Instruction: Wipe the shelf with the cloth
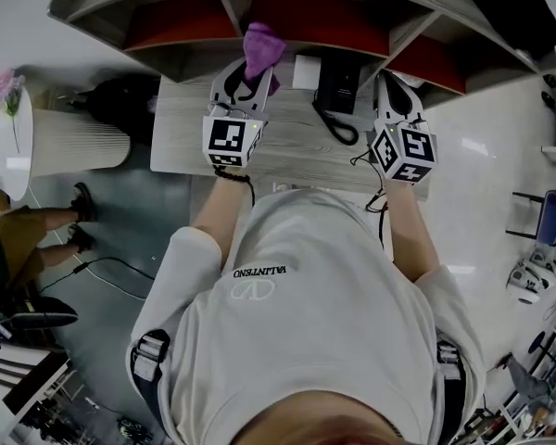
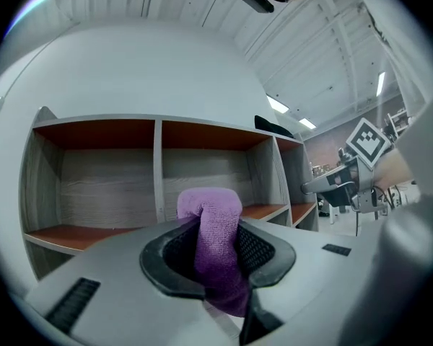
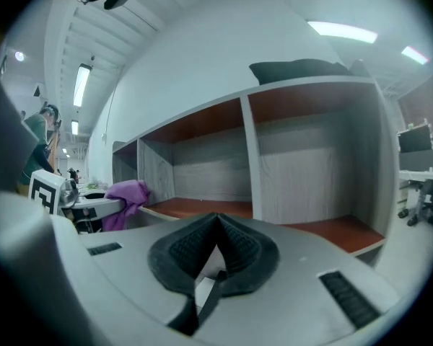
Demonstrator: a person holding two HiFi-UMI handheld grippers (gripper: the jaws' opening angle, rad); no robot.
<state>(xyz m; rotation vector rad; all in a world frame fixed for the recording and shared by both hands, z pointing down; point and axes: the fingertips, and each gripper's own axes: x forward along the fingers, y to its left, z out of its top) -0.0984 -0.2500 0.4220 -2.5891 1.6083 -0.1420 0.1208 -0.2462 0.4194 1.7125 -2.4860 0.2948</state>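
Two grippers were raised in front of the shelf (image 1: 315, 19), which stood along the back of a wooden desk (image 1: 287, 151).

1. Left gripper (image 1: 246, 80): the jaws were clamped on the purple cloth (image 1: 262, 52). The left gripper view showed the fabric pinched between both pads, with a folded wad standing proud above the jaw tips and a tail hanging below. This grip was probably chosen so that the protruding wad, not the hard jaws, would meet the surface.

2. Cloth position: the wad sat at the front of the middle compartment, near the left divider and just above the red floor board. No view showed whether it touched the board.

3. Right gripper (image 1: 396, 91): the jaws were closed pad to pad and held nothing, as the right gripper view confirmed. It was kept over the desk, well apart from the cloth and facing the right-hand compartments, most likely parked so as not to obstruct the wiping stroke.

4. Obstructions: a black handset-like object (image 1: 336, 86) and a small white box (image 1: 306, 70) lay on the desk between the grippers, just in front of the shelf. A low sideways stroke could catch them, so the cloth would best be carried inside the compartment.

5. Task status, as judged: wiping was at or near its start.
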